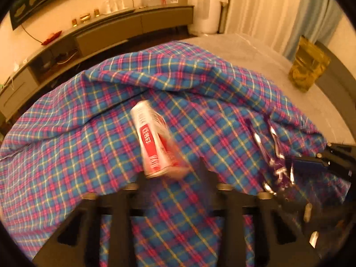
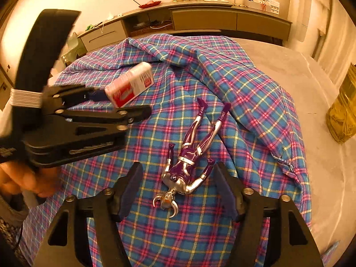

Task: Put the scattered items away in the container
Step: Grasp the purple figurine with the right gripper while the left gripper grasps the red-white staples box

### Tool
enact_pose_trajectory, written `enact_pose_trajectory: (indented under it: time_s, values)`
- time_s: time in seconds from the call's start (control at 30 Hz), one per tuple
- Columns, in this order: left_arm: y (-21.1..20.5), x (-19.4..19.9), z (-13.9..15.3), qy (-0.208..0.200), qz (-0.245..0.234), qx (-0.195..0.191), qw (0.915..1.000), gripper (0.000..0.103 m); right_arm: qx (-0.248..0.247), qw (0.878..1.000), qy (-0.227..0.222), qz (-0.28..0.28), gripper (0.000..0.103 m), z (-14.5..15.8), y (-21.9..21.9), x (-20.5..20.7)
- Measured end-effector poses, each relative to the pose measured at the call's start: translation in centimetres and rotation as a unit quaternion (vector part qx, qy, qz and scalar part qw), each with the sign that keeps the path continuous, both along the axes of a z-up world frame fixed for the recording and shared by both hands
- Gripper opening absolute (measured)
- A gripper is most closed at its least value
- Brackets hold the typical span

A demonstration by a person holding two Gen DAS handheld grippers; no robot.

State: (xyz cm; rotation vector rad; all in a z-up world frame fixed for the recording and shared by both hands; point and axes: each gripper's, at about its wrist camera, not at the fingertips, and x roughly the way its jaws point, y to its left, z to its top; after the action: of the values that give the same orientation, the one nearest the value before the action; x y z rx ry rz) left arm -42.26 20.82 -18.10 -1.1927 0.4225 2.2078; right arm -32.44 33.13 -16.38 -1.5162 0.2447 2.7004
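Note:
A red and white box [image 1: 151,140] lies on the plaid cloth [image 1: 89,133], just ahead of my left gripper [image 1: 173,173], whose jaws stand apart with the box's near end between the tips; the view is blurred. The box [image 2: 130,84] and left gripper [image 2: 124,102] show in the right wrist view too. A purple and silver action figure [image 2: 189,158] lies face up on the cloth [image 2: 222,77]. My right gripper [image 2: 178,184] is open, with its fingers on either side of the figure's shoulders. The figure also shows at the right of the left wrist view [image 1: 273,155].
A golden foil bag [image 1: 308,66] stands on the grey surface [image 1: 255,51] at the far right, also in the right wrist view [image 2: 343,109]. A long low cabinet [image 2: 200,20] with small ornaments runs along the back wall. The cloth is rumpled into folds at the back.

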Motion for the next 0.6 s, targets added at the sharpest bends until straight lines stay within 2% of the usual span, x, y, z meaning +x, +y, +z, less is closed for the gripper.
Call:
enact_pose_trajectory:
  time_s: [0.07,0.1,0.17,0.23,0.3,0.37,0.43,0.47,0.53,0.57,0.6]
  values:
    - [-0.3,0.6,0.2,-0.001,0.007,0.003,1.0,0.024,-0.022,1.0,-0.003,-0.008,0.026,0.1,0.7,0.0]
    - [-0.6,0.6,0.5,-0.002,0.014,0.012,0.9998,0.024,-0.035,0.999,-0.003,-0.013,0.023,0.2,1.1,0.1]
    - [-1.3,0.3,1.1,-0.005,0.039,0.036,0.9986,0.026,-0.04,0.999,-0.002,-0.021,0.022,0.3,1.4,0.2]
    - [-2.0,-0.5,1.7,-0.013,0.067,0.059,0.9959,0.049,-0.052,0.998,0.001,-0.027,0.022,0.4,1.8,0.2]
    - [-2.1,-1.0,1.7,-0.019,0.078,0.075,0.994,0.054,-0.064,0.997,0.007,-0.039,0.026,0.5,2.3,0.2]
    - [-1.3,-1.8,1.1,-0.014,0.077,0.055,0.9954,0.055,-0.056,0.997,0.012,-0.05,0.052,0.6,2.5,0.3]
    - [-0.4,-2.8,-0.3,-0.009,0.082,0.02,0.9964,0.056,-0.052,0.997,0.017,-0.054,0.056,0.3,2.7,0.2]
    - [-0.1,-3.0,-0.7,0.001,0.087,0.009,0.9961,0.055,-0.05,0.997,0.016,-0.051,0.057,0.1,2.6,0.1]
    - [-0.2,-3.0,-0.7,0.003,0.096,0.017,0.9952,0.039,-0.035,0.998,0.018,-0.04,0.055,0.0,2.3,-0.4]
    - [-0.4,-2.8,-0.5,-0.006,0.098,0.028,0.9948,0.039,-0.032,0.999,0.015,-0.035,0.037,0.1,2.2,-0.5]
    - [-0.7,-2.4,-0.3,-0.011,0.096,0.041,0.9945,0.038,-0.036,0.999,0.01,-0.032,0.033,0.1,2.1,-0.5]
